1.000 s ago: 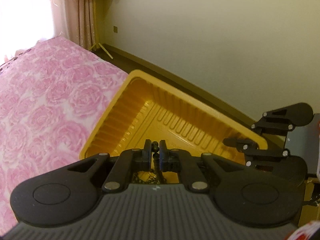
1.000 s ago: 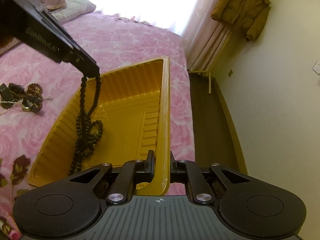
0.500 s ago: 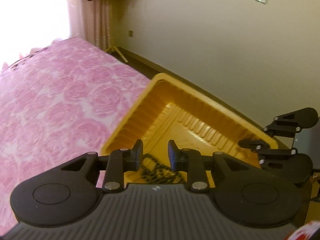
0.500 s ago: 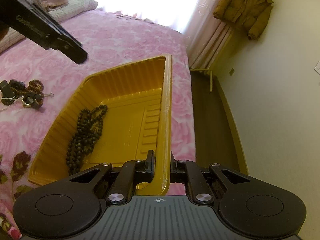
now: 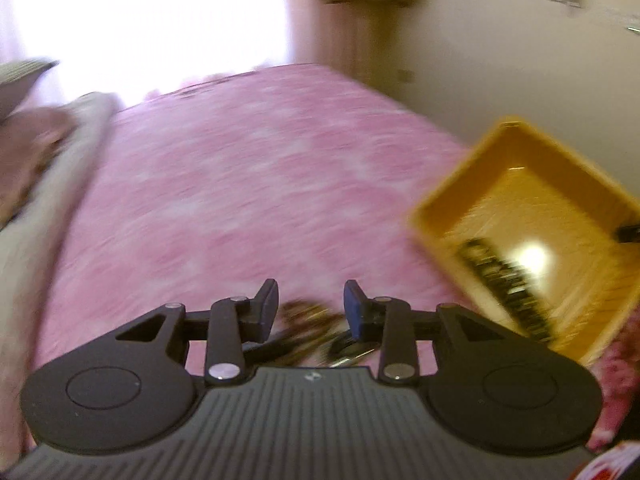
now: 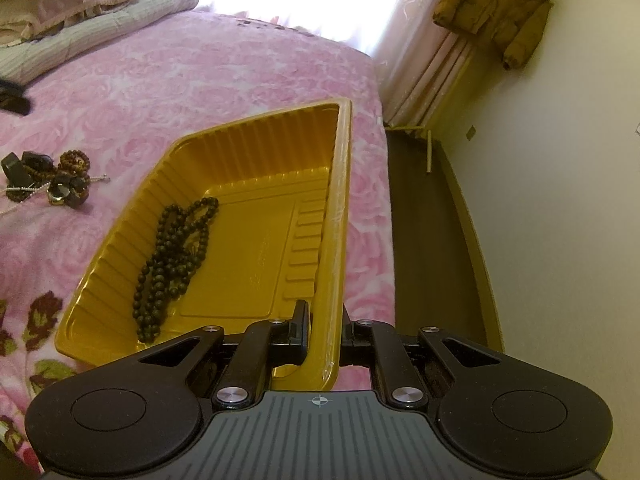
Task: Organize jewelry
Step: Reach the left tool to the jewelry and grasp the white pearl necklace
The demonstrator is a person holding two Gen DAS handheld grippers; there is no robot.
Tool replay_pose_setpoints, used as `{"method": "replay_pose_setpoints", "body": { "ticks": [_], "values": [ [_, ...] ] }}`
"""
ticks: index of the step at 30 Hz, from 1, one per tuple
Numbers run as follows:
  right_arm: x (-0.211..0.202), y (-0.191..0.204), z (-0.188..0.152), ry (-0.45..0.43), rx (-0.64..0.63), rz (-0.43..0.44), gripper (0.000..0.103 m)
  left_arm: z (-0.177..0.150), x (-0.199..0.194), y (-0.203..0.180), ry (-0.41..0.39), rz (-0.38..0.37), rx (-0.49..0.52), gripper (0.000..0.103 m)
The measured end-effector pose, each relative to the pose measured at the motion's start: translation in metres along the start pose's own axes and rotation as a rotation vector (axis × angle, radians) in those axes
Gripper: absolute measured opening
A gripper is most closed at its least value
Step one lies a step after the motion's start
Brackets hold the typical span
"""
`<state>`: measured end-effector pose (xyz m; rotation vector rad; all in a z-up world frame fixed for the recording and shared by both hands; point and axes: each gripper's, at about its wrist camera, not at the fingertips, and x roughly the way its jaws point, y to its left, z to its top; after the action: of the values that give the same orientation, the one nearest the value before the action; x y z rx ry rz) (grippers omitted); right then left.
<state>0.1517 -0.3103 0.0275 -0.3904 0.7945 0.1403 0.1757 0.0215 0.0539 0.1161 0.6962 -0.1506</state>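
A yellow plastic tray (image 6: 344, 184) lies on the pink rose bedspread, and my right gripper (image 6: 324, 320) is shut on its near rim. A dark bead necklace (image 6: 172, 256) lies loose inside the tray along its left side. In the blurred left wrist view the tray (image 5: 448, 196) and necklace (image 5: 504, 288) sit off to the right. My left gripper (image 5: 310, 304) is over the bedspread with its jaws opening and nothing gripped. A small pile of jewelry (image 5: 308, 320) shows blurred just below and behind its fingertips. The same pile (image 6: 52, 178) lies left of the tray.
Pillows and a folded quilt (image 6: 80, 12) sit at the head of the bed. The bed's right edge drops to a dark floor strip (image 6: 420, 240) along the wall. A brown jacket (image 6: 492, 8) hangs by the curtain.
My left gripper let the bead necklace drop into the tray, opened, and swung left away from the tray to above the jewelry pile. The right gripper and tray stayed put.
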Motion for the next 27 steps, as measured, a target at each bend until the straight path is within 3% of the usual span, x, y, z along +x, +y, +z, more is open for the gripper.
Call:
{"method": "replay_pose_setpoints", "body": {
  "ticks": [6, 9, 17, 22, 27],
  "values": [
    [0.000, 0.000, 0.001, 0.007, -0.002, 0.000, 0.012, -0.053, -0.013, 0.058, 0.025, 0.118, -0.146, 0.034],
    [0.000, 0.001, 0.001, 0.005, -0.006, -0.002, 0.012, -0.073, -0.013, 0.069, 0.041, 0.124, -0.178, 0.034],
    [0.000, 0.001, 0.002, 0.006, -0.006, -0.008, 0.012, -0.112, 0.010, 0.048, 0.095, 0.056, -0.144, 0.033],
    [0.002, 0.000, 0.002, 0.013, -0.008, -0.012, 0.012, -0.120, 0.034, 0.035, 0.103, 0.048, -0.126, 0.014],
    [0.004, 0.002, 0.002, 0.016, -0.010, -0.020, 0.012, -0.120, 0.042, 0.033, 0.103, 0.057, -0.119, 0.013]
  ]
}}
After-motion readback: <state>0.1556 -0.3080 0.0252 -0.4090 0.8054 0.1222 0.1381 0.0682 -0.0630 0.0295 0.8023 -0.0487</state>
